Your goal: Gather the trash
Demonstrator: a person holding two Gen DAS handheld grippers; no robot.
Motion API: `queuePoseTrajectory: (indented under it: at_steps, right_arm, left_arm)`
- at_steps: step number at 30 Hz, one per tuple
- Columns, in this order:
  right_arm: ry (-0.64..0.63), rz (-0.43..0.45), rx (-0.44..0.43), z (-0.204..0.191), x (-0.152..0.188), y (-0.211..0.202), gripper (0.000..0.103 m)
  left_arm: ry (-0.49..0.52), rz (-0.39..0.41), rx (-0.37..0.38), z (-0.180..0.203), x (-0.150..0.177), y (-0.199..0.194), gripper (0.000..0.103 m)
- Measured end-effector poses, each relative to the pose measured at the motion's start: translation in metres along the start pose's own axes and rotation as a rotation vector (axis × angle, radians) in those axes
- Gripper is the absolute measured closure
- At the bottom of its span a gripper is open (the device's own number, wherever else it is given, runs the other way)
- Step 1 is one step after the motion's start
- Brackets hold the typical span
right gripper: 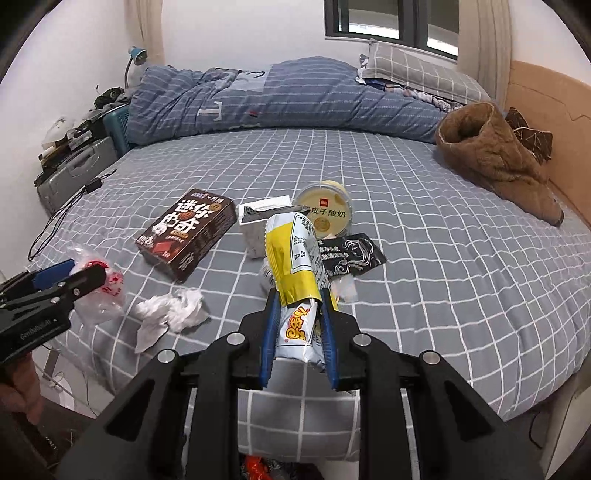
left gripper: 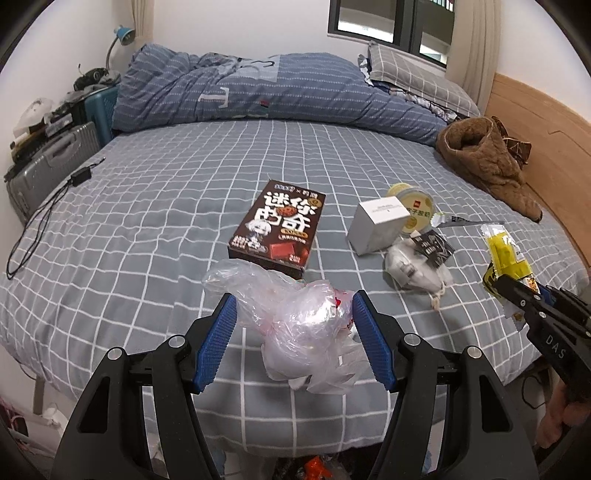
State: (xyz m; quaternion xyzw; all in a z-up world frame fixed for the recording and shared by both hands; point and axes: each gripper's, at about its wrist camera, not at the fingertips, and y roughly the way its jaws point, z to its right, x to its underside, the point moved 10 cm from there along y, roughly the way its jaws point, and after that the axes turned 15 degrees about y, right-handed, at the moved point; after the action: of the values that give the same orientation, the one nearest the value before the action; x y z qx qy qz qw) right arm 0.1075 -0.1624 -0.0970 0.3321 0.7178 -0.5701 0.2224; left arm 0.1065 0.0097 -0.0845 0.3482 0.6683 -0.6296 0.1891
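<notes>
We hold two pieces | left gripper (left gripper: pixel 293 332) clamps plastic bag (left gripper: pixel 295 325) – right gripper (right gripper: pixel 299 332) pinches yellow wrapper (right gripper: pixel 295 254) | left on bed (right gripper: pixel 424 229): box (right gripper: pixel 184 232), cup (right gripper: pixel 327 210), tissue (right gripper: pixel 170 314) – unfinished.

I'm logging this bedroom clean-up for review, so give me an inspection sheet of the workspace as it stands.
Surface: bed with grey checked sheet.
Job's things: yellow snack wrapper in the right gripper; clear plastic bag between the left gripper's pads; brown snack box, white box, yogurt cup, black sachet and crumpled tissue lying on the sheet.
Clutter: brown fleece garment, rumpled duvet.
Grippers: left gripper closed on the bag; right gripper clamped on the wrapper.
Cables: black cable at the bed's left edge.
Surroundings: suitcase, blue lamp, window.
</notes>
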Motion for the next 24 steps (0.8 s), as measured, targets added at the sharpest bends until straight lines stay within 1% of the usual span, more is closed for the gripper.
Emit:
queuePoseTrajectory:
  at_steps: [9,17,24]
  right_arm:
    - [-0.006,-0.001,-0.016,-0.006,0.019,-0.024,0.082]
    - [-0.010,-0.005,-0.032,-0.011,0.033,-0.040,0.082]
    - [-0.015,-0.004,-0.043,-0.014,0.043,-0.052,0.082]
  left_arm:
    - [0.021,-0.003,0.007,0.015,0.014,-0.017,0.040]
    - [0.031,-0.022,0.006,0.018,0.035,-0.029,0.040]
    - [0.020,-0.017,0.008,0.015,0.043,-0.043,0.040]
